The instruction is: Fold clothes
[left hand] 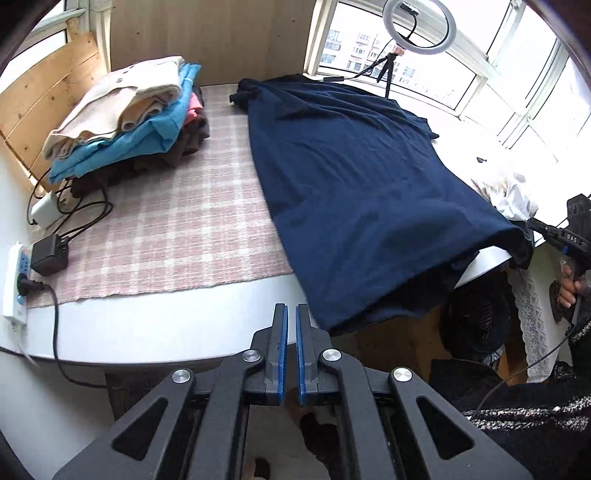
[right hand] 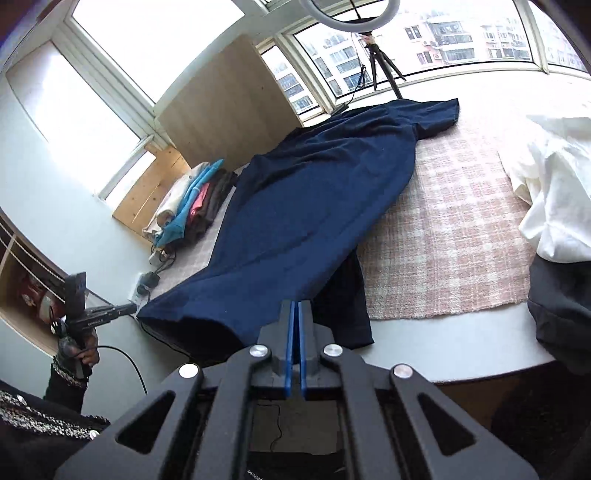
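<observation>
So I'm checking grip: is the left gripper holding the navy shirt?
No, the left gripper hangs empty above the table edge, beside the navy shirt.

windows — daylight | ring light | white table — plaid mat

the navy shirt covered part of the plaid mat and hung over the table's near edge, its hem out of sight. the folded stack's lowest dark garments were hard to tell apart. the white garment ran off the right edge.
</observation>
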Demonstrator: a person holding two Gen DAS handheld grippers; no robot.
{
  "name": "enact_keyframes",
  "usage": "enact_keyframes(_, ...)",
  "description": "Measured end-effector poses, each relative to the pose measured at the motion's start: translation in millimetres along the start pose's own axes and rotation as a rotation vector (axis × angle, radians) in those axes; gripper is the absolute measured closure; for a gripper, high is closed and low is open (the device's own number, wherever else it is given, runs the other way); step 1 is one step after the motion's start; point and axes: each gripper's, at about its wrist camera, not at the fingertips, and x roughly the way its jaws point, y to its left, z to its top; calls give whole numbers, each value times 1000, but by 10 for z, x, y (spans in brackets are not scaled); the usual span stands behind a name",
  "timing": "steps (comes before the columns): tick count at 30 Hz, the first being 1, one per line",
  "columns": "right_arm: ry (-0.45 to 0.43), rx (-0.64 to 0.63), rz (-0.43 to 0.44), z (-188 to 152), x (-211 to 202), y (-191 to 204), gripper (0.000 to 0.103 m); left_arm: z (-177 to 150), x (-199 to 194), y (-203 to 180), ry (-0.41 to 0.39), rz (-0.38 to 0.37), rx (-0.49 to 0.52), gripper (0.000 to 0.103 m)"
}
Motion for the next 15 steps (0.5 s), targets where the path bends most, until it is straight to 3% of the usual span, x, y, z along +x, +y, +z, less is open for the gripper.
enact_keyframes(4, 134, -60, -242, -231, 294, -102, 97, -237, 373, 171, 102, -46, -91, 97)
enact_keyframes(5, 148, -65, -252, -287, 349, -94, 97, -277, 439, 147, 108, -67, -100, 97)
enact_keyframes(8, 173, -108, -264, -403, 515, 5, 90, -317, 613, -70, 115, -91, -50, 83)
enact_keyframes(10, 172, -188, -274, -413, 644, 170, 75, -286, 717, -216, 126, -103, -25, 82)
enact_keyframes(12, 171, -268, -283, -422, 772, 336, 67, -236, 797, -304, 138, -122, -20, 82)
enact_keyframes(15, 177, -376, -293, -408, 978, 531, 66, -173, 767, -359, 136, -123, 7, 82)
